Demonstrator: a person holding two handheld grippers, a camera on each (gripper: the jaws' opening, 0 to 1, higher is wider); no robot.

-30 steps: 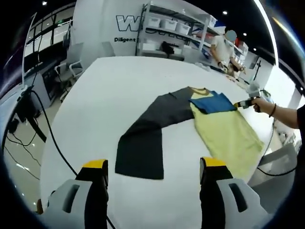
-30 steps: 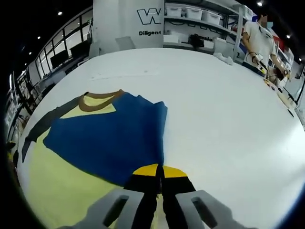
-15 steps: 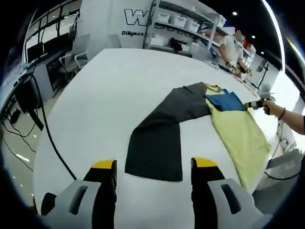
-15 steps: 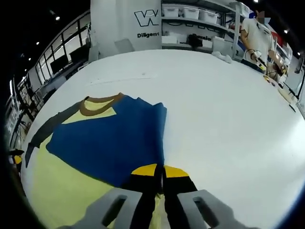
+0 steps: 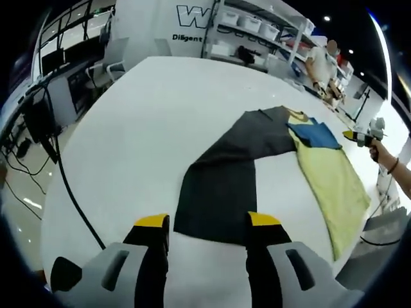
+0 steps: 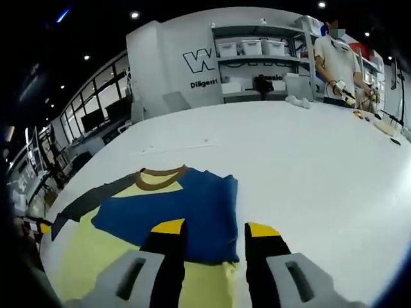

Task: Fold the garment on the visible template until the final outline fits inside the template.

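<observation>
grey grippers [image 5: 207, 224], black fingers [image 6: 168, 253], seemingly yellow-tipped

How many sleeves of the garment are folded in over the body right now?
1: the blue sleeve lies folded across the yellow body below the collar. The dark sleeve is spread out on the table toward the left gripper.

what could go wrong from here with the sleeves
1. The blue sleeve lies folded over the yellow body, and the right gripper is open above its edge; with nothing pinning it, the fold may spring back.
2. The grey sleeve is spread out long on the table. The left gripper sits open at its cuff; a shallow pinch could drag the whole shirt and undo the blue fold.
</observation>
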